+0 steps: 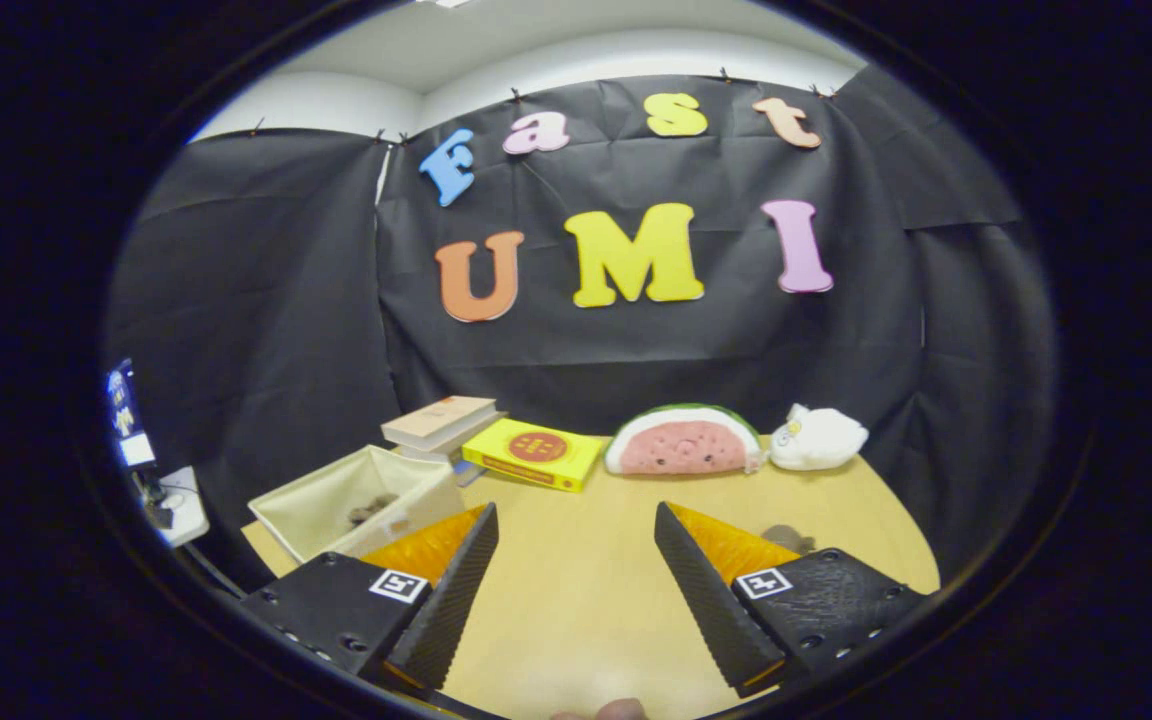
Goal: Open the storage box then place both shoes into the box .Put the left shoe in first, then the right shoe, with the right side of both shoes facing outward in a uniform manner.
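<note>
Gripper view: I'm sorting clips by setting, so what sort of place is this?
Probably a staged recording booth, not a home: black cloth walls a wooden table holding props, a watermelon plush, books and an open fabric box. The gripper is open.

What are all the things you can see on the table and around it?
storage box: one, cream fabric, open top, on the table beyond one finger, something dark inside.
books: a small stack, tan cover on top, behind the storage box.
yellow box: one, yellow with a red round mark, flat on the table beside the books.
watermelon slice plush: one, pink with a green and white rind, at the table's far edge.
white plush toy: one, beside the watermelon slice.
dark object: one, brownish, partly hidden behind the other finger; cannot tell what.
table: one, light wood.
gripper: one, fingers open, holding nothing, bare table between them.
</note>
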